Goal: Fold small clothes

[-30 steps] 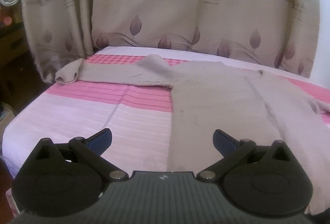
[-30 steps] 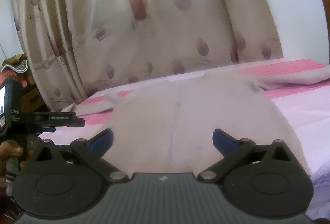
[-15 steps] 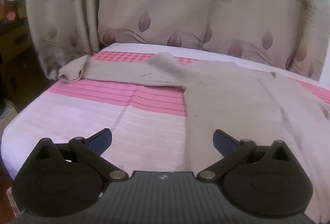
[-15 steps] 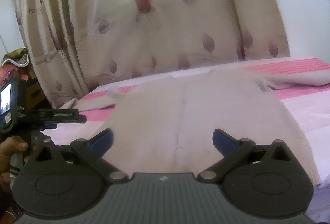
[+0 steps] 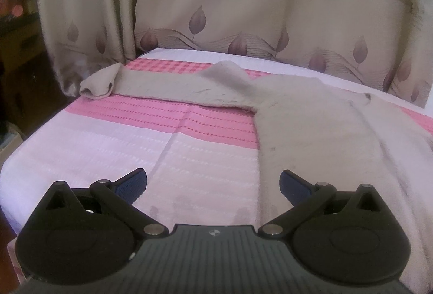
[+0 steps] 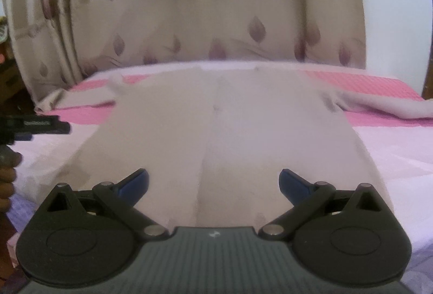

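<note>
We've got a bed (image 5: pixel 81 147) with a pink-and-white striped cover, plus a checked pink band along its far edge. Right behind that edge hangs a beige curtain (image 5: pixel 243 9) printed with leaves and bits of lettering, and there's a plain white wall (image 6: pixel 392 9) past the bed's far right corner. Dark cluttered furniture (image 5: pixel 16 23) sits off the left side, too dim to identify.

The beige sweater (image 5: pixel 324 137) lies flat across the middle of the bed, one sleeve (image 5: pixel 162 88) stretched toward the far left corner, the other sleeve (image 6: pixel 384 104) toward the right edge. Its near hem is cut off behind our grippers.

Our left gripper (image 5: pixel 213 183) is spread wide with nothing in it, above the near edge, just left of the sweater's side. Our right gripper (image 6: pixel 213 181) is spread wide too, over the sweater's lower middle. The right view is blurry, so the curtain pattern there is mush.
</note>
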